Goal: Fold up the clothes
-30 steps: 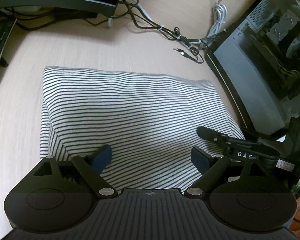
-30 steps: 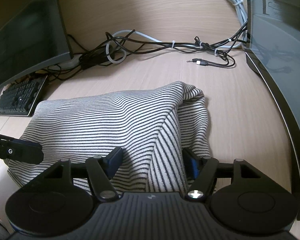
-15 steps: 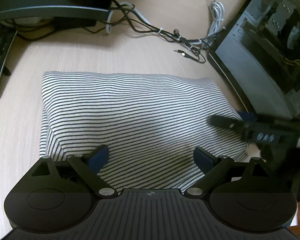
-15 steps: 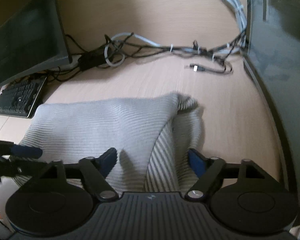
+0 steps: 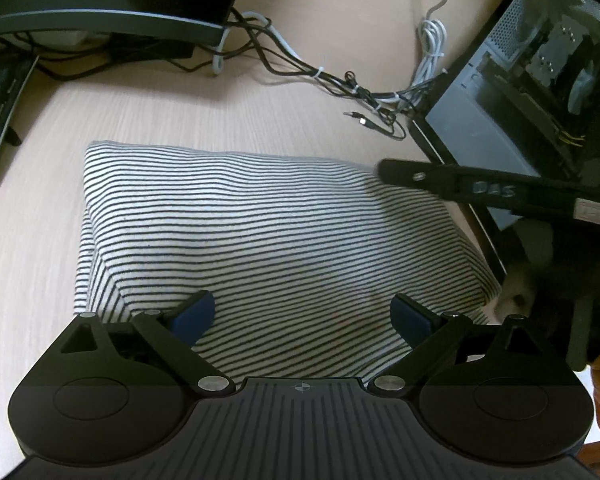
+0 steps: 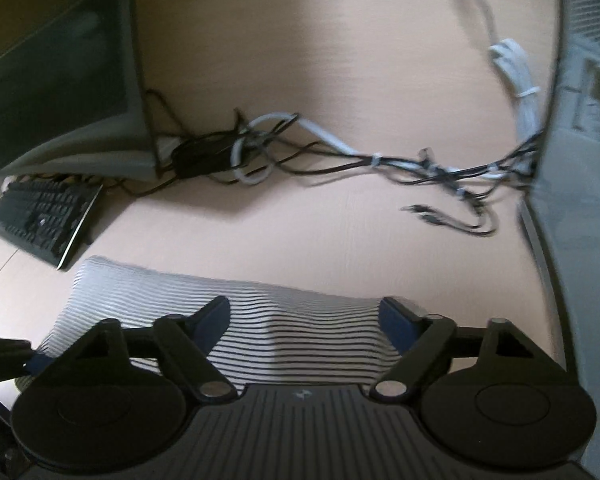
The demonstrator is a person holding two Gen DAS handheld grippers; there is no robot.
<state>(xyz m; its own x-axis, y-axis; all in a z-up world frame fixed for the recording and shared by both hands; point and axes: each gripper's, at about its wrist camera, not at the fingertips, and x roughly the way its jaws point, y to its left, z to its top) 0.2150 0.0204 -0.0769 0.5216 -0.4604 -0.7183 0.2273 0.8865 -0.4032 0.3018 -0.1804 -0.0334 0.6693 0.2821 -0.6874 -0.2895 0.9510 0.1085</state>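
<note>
The striped garment (image 5: 260, 240) lies folded flat on the table (image 5: 260, 120), between the keyboard (image 6: 44, 216) and the computer case (image 5: 520, 92). Left tongs (image 5: 304, 316) spread wide above it, gripping nothing; right tongs (image 6: 304, 320), just narrowing, stand apart too, empty.

Folded garment (image 5: 276, 232) on desk (image 5: 260, 120), cables (image 5: 340, 84) behind

Wooden desk (image 5: 300, 120): folded striped garment (image 5: 276, 248), keyboard (image 6: 44, 220), cables (image 5: 340, 84).
</note>
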